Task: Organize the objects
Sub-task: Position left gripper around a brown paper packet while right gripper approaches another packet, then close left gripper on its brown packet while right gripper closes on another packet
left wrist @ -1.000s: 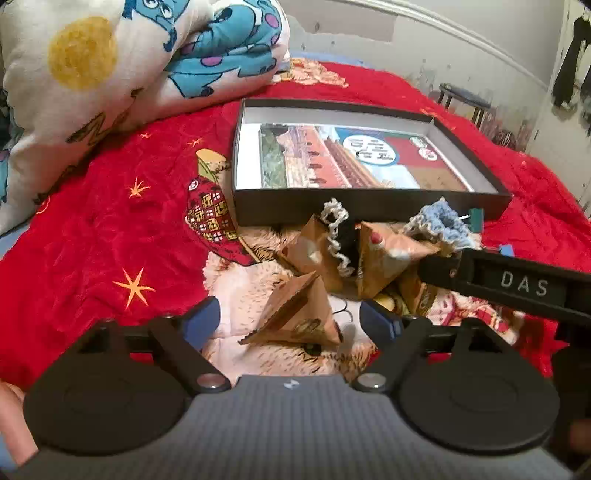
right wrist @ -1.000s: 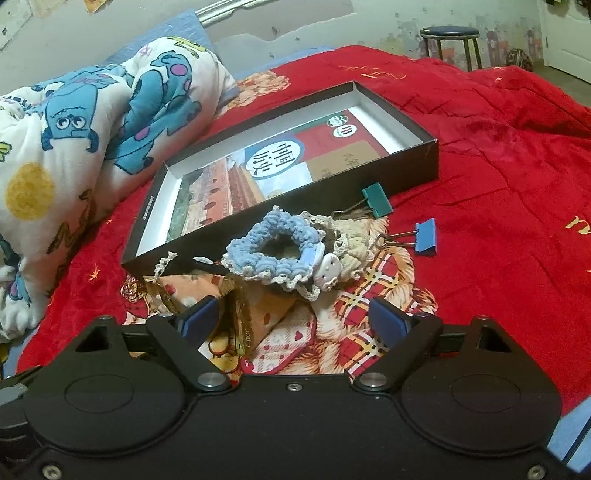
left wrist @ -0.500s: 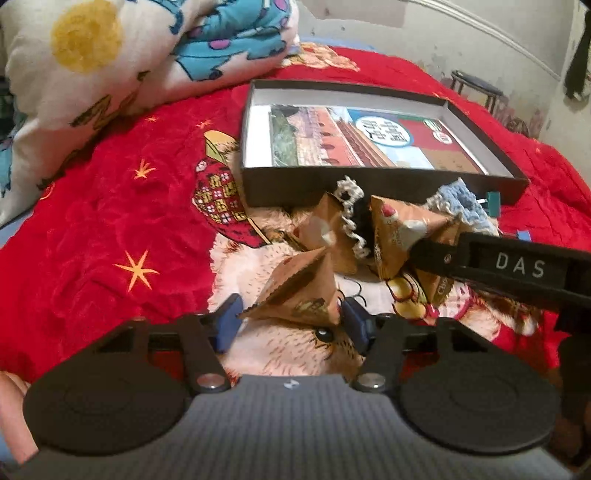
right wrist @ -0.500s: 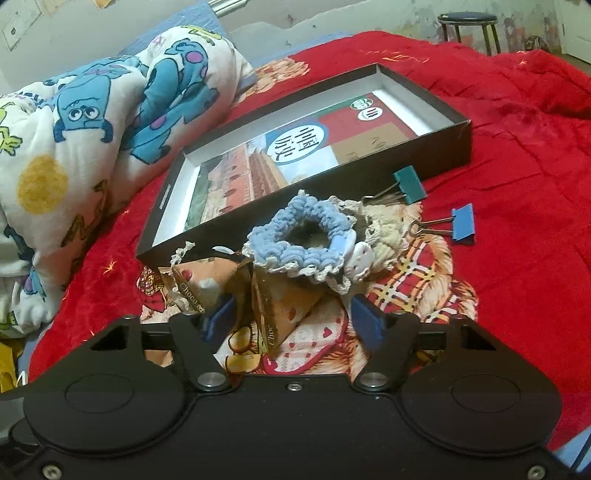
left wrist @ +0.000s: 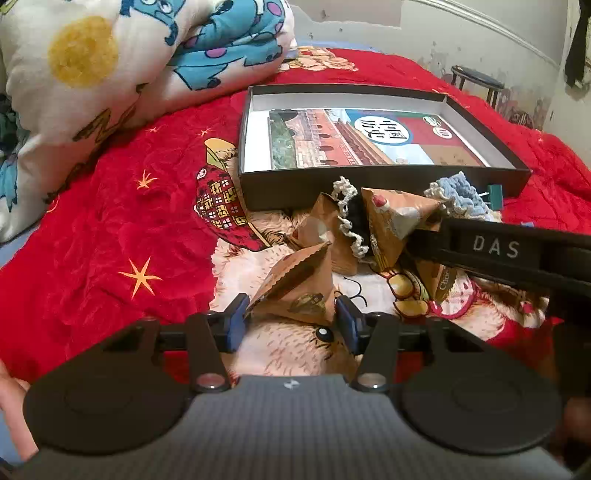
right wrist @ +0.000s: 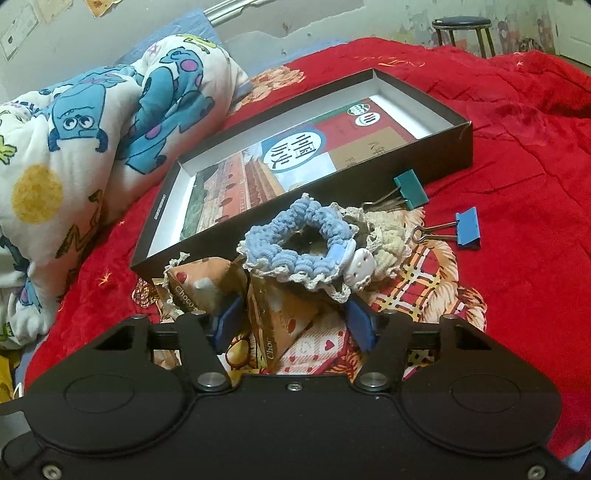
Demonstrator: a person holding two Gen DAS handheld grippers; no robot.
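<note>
Several brown pyramid snack packets lie on the red bedspread in front of a black box (left wrist: 369, 184). My left gripper (left wrist: 291, 321) has its blue pads pressed on both sides of the nearest brown packet (left wrist: 295, 288), and the jaws are still closing. My right gripper (right wrist: 294, 323) is closing around another packet (right wrist: 280, 321). Its left pad is at the packet's edge, and a gap shows on the right. A blue crocheted scrunchie (right wrist: 295, 236) rests on that packet's top. In the left wrist view, one of the right gripper's fingers (left wrist: 495, 251) reaches into the pile.
The open box (right wrist: 436, 147) holds a printed book. Beside it lie a teal binder clip (right wrist: 412, 190), a blue binder clip (right wrist: 467, 227), a beige scrunchie (right wrist: 388, 240) and a black lace-edged scrunchie (left wrist: 351, 218). A cartoon quilt (left wrist: 110, 74) is piled at the left. A stool (right wrist: 461, 26) stands beyond the bed.
Both grippers' jaws have narrowed from wide open. The left pads have come in against the brown packet. The right pads have drawn in around the packet under the blue scrunchie.
</note>
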